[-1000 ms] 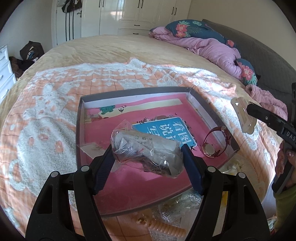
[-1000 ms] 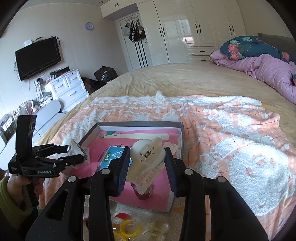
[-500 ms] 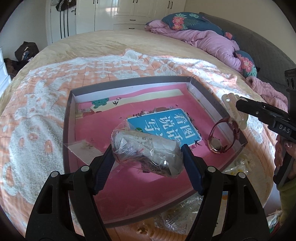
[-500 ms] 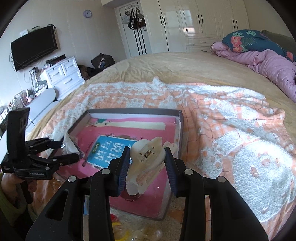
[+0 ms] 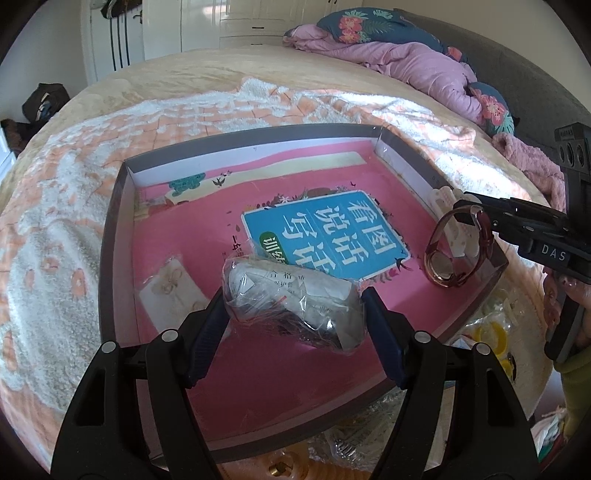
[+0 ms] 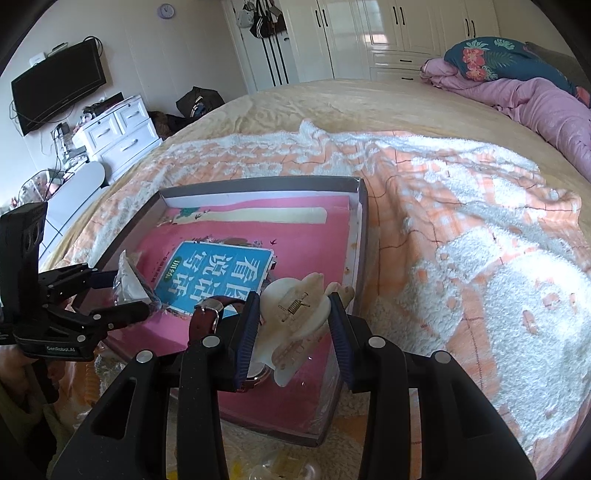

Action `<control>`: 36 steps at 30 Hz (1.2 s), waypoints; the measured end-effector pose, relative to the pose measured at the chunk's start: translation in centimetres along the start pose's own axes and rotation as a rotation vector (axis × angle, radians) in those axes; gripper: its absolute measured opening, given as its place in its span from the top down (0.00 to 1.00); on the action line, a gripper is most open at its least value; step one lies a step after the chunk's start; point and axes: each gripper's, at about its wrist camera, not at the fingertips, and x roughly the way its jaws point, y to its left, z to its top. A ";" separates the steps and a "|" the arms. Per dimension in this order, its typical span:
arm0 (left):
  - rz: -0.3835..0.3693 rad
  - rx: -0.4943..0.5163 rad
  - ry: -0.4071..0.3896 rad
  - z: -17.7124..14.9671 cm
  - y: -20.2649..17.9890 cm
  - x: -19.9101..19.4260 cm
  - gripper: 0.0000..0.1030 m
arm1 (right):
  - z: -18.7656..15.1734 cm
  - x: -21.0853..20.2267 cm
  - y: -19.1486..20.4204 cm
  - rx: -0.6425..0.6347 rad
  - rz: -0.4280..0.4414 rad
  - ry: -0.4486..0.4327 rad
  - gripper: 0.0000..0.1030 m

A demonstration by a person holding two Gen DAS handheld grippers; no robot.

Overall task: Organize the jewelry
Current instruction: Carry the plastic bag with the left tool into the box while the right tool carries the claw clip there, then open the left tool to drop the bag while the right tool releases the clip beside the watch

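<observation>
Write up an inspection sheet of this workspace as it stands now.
Surface: bed with an orange and white blanket; a shallow grey box lies on it, a pink book lining its floor.
Job's things: watch on edge at the box's right side; small carded item in clear wrap on the left.
Clutter: plastic packets and yellow rings outside the box's near edge.
Grippers: left gripper shut on a clear plastic bag of dark pieces; right gripper shut on a cream hair claw, over the box's right side.
Cables: wires by the wall television.
Surroundings: white wardrobes, white drawers, purple quilt.
</observation>
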 end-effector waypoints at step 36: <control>0.022 -0.059 -0.024 0.1 0.6 -2.1 0.11 | -1.2 -7.5 -0.2 0.129 -0.016 -0.167 0.16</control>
